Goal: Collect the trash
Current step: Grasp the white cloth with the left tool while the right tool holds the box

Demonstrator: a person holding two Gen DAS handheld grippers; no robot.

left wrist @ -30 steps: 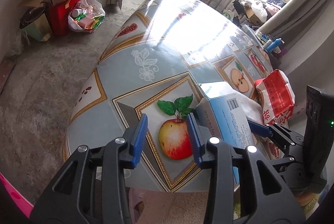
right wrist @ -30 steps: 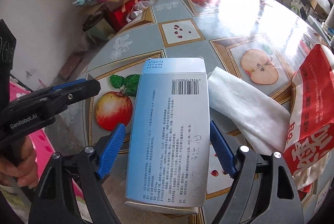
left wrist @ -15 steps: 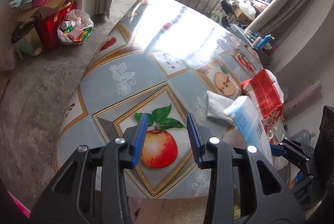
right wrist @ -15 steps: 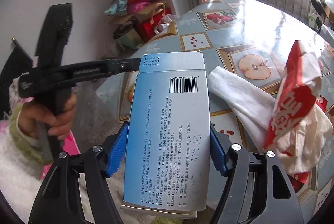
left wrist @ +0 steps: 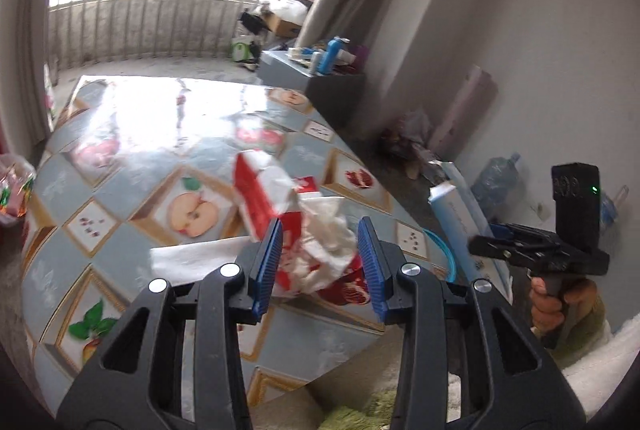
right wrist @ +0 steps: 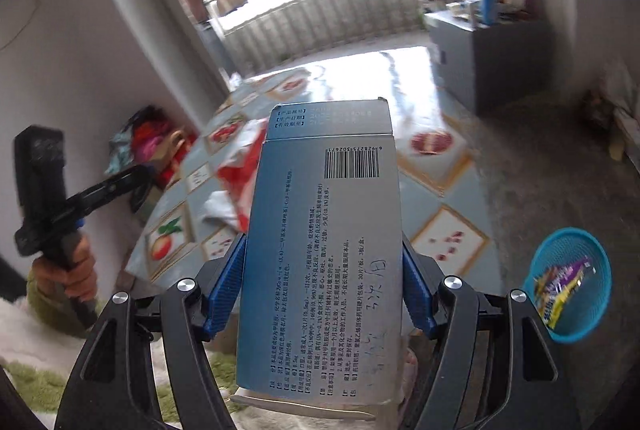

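Observation:
My right gripper [right wrist: 322,290] is shut on a blue-and-white carton box [right wrist: 320,250] with a barcode, held in the air beyond the table's edge; the box also shows in the left wrist view [left wrist: 460,205]. My left gripper [left wrist: 320,266] is open, its fingers on either side of a crumpled red-and-white bag [left wrist: 276,197] lying on the table [left wrist: 120,133]. A white tissue [left wrist: 192,258] lies flat beside the bag. A blue basket [right wrist: 572,286] on the floor at the right holds a purple and yellow wrapper [right wrist: 560,282].
The table has a shiny fruit-print cloth. A grey cabinet [left wrist: 308,77] with bottles stands past its far corner. A water jug [left wrist: 496,177] and clutter sit by the right wall. Bags [right wrist: 148,133] are piled by the left wall.
My left gripper swung right from the apple print to straddle the red-and-white bag. My right gripper lifted the box off the table and turned right, bringing the blue basket into view.

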